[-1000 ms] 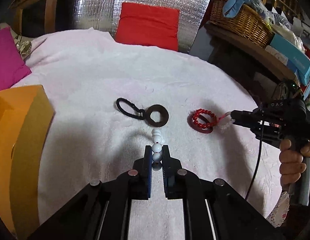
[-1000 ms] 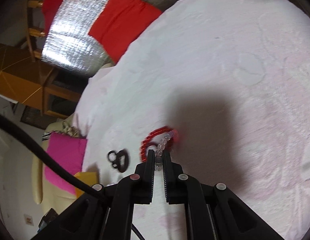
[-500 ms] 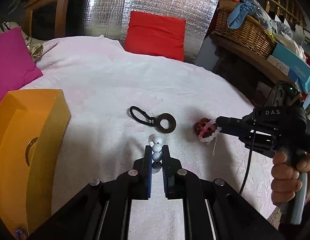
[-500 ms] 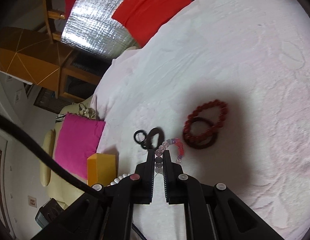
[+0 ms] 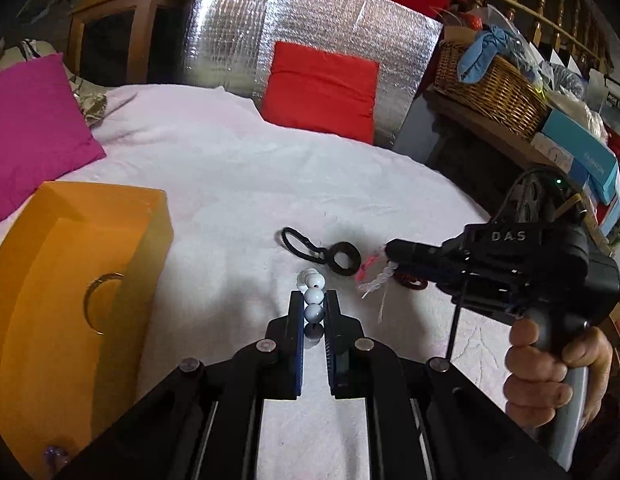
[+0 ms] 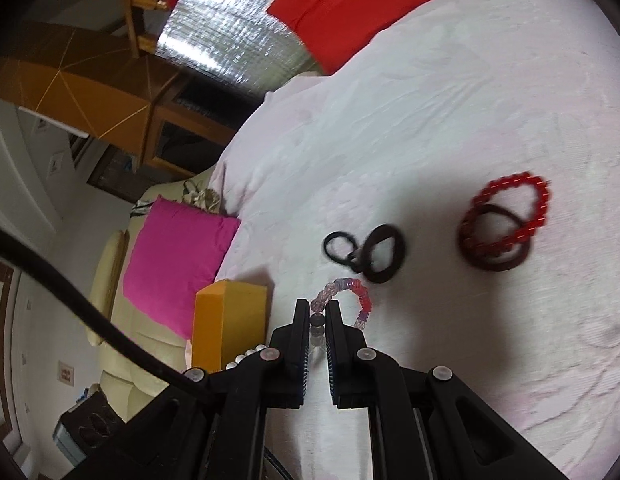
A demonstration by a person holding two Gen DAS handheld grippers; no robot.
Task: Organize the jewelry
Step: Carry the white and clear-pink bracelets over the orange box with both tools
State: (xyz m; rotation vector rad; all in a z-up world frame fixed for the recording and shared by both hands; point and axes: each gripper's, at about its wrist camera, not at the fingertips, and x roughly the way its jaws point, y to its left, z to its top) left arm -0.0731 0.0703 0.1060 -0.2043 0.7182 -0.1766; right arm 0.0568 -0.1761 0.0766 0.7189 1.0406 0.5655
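Left tool (image 5: 313, 312) clenched on a white bead strand (image 5: 313, 298): one bead pinched between the pads, two or three more sticking out past the tips at 12 o'clock, clear of the white cloth (image 5: 238, 184) on the table. Right tool (image 6: 317, 320) clenched on a clear-and-pink bead bracelet (image 6: 351, 294); a dark bead sits between the pads and the rest loops out toward 1 o'clock, hanging free above the cloth. In the left view the right tool comes in from 3 o'clock, gripped by a hand (image 5: 549, 364) at 4 o'clock, bracelet dangling off its tip with a loose thread below. Orange box (image 5: 70, 280) at 9 o'clock in the left view, open side facing the camera, a metal ring (image 5: 98, 304) visible inside and a small purple bead at its lower corner; in the right view the same box is at 10 o'clock just past the tool. Beyond the left tool at 12 o'clock: black clip with dark ring (image 5: 317, 250) lying on the cloth. Behind the right tool's tip, partly hidden in the left view: red bead bracelet (image 6: 509, 216) overlapping a dark bangle (image 6: 493, 240), at 2 o'clock in the right view, somewhat blurred. Farther: magenta cushion (image 5: 34, 128) at 10 o'clock, red cushion (image 5: 321, 92) against silver foil panel (image 5: 302, 40) at 12, wicker basket (image 5: 489, 88) at 2.
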